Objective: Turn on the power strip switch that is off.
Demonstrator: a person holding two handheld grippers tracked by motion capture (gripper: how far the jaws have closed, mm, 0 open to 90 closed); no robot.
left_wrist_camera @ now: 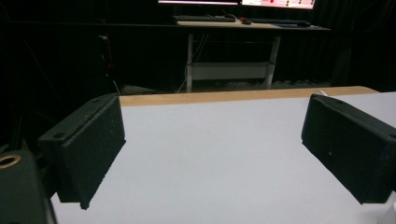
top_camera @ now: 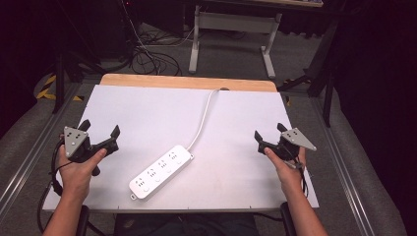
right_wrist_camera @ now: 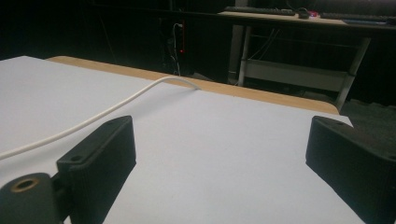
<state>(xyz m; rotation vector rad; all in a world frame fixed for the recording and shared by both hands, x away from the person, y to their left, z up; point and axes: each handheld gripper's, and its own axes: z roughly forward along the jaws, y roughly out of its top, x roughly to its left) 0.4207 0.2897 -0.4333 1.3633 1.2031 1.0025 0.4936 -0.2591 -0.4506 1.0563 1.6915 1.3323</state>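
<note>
Power strip [top_camera: 161, 172] untouched, left gripper [top_camera: 101, 132] and right gripper [top_camera: 268, 133] wide apart (empty)

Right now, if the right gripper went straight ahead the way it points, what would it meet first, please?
Probably nothing on the table: the right gripper is open over the bare white table, with the power strip's cord lying off to one side of its line. Ahead, past the wooden edge, is open floor, though depth is hard to judge.

White power strip [top_camera: 161, 171], white table [top_camera: 147, 113], black jaws.

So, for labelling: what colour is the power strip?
White power strip, clearest in the high view.
</note>
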